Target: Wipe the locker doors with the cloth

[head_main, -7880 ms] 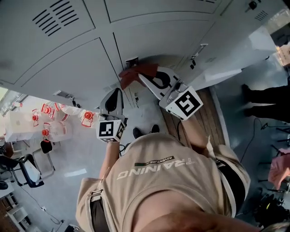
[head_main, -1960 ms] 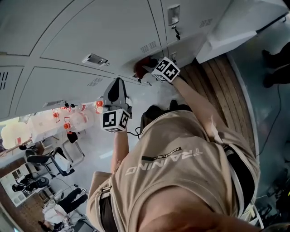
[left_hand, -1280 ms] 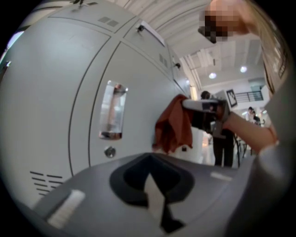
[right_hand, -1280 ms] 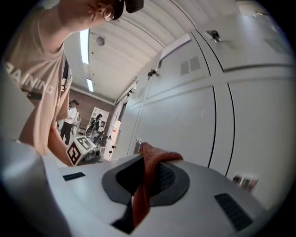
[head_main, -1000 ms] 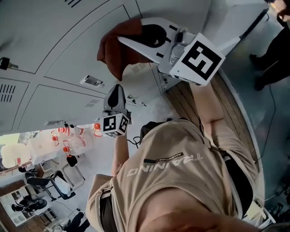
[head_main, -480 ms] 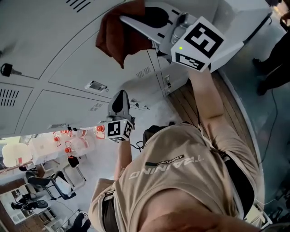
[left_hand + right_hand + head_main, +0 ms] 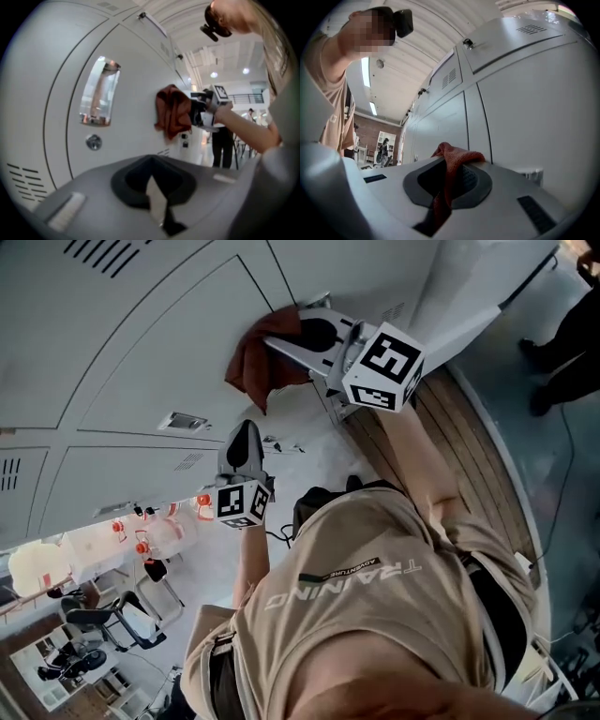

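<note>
The right claw [image 7: 279, 339] is clamped shut on the cloth [image 7: 253, 371], which bunches out past its tips and lies against the locker door [image 7: 159, 362] just ahead. The left claw [image 7: 245, 435] is closed and empty, near the doors, with the cloth ahead of it and apart.

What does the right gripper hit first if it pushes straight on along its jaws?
The pale grey metal locker door straight ahead. The rust-red cloth clamped in the right gripper sticks out past the jaws, so the cloth would land first. The gap left is hard to judge.
</note>
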Demonstrator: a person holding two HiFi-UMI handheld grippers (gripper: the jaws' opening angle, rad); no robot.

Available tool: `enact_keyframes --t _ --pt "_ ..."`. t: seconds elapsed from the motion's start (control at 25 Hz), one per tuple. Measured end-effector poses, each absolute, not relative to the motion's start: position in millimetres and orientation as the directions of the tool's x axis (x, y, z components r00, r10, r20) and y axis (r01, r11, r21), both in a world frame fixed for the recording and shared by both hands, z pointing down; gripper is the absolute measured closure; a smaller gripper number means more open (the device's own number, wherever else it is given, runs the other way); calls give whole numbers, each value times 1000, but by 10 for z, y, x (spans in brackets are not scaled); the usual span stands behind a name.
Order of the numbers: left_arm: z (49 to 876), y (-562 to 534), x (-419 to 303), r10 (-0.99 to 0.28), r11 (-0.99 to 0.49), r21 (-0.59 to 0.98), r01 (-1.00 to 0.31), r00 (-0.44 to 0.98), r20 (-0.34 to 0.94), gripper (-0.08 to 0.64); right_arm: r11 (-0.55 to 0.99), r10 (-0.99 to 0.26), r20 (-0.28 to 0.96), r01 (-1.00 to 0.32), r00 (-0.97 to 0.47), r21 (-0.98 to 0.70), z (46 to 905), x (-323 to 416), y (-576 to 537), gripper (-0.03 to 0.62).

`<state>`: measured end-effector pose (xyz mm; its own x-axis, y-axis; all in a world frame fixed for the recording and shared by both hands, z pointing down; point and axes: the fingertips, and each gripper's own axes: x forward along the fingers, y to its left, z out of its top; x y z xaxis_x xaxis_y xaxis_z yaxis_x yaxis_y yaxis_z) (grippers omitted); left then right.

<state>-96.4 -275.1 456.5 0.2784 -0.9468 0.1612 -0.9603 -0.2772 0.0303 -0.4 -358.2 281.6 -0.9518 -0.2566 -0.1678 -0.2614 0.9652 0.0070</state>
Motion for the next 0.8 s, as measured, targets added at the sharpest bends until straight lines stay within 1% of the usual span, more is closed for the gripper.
enact_keyframes --t 0.2,0.36,0.48,0.68,0.8 --pt "4568 -2774 -941 -946 -278 23 -960 278 167 555 968 -246 -23 -245 -969 -52 3553 -66 -3584 565" --pt "4571 -2768 -920 -943 -284 27 -959 284 171 555 956 -225 60 -232 -973 -177 4156 -84 -3599 565" --pt "4597 -2740 -906 -942 -283 34 -958 284 180 555 943 -221 153 -251 -963 -219 4625 -100 -3593 565" --pt "4601 -2702 -926 -944 -272 26 -962 272 186 555 921 -202 202 -256 -958 -295 5106 -113 -3605 565" --pt "4611 -2655 -927 -944 -268 26 -963 268 193 555 910 -218 275 -297 -936 -290 5404 -111 -3610 565"
